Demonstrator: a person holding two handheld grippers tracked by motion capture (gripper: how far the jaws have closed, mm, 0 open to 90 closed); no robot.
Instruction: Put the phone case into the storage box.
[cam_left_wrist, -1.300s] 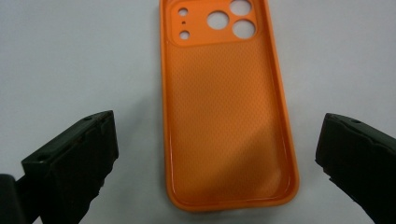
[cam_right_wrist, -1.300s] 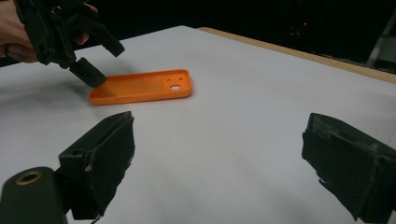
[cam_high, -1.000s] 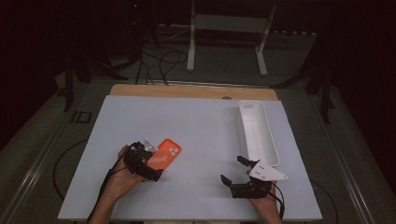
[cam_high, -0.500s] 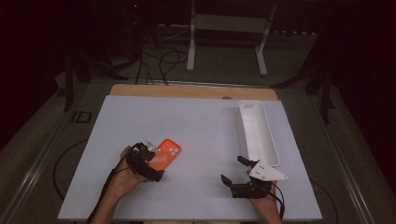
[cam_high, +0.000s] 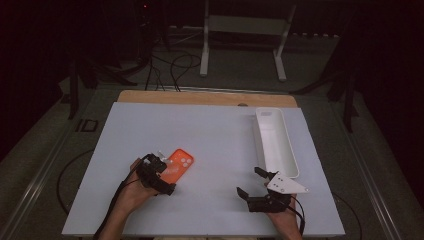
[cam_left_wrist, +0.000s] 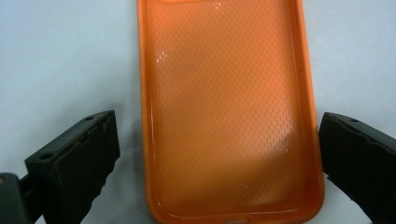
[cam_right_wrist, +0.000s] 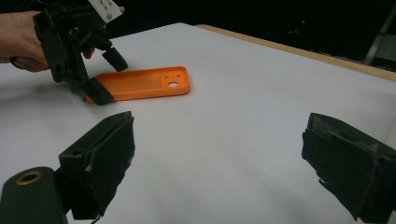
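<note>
Dark room, white table (cam_high: 215, 145). Your left gripper (cam_high: 159, 176) is at the near end of the orange phone case (cam_high: 176, 164), lying flat at table's left-front. Jaws spread wide, one each side of the case's short end w/ gaps, gripping nothing. Long axis runs straight away btwn them. Right gripper (cam_high: 252, 184) is well apart, wide open, empty, so left's nearer.
</note>
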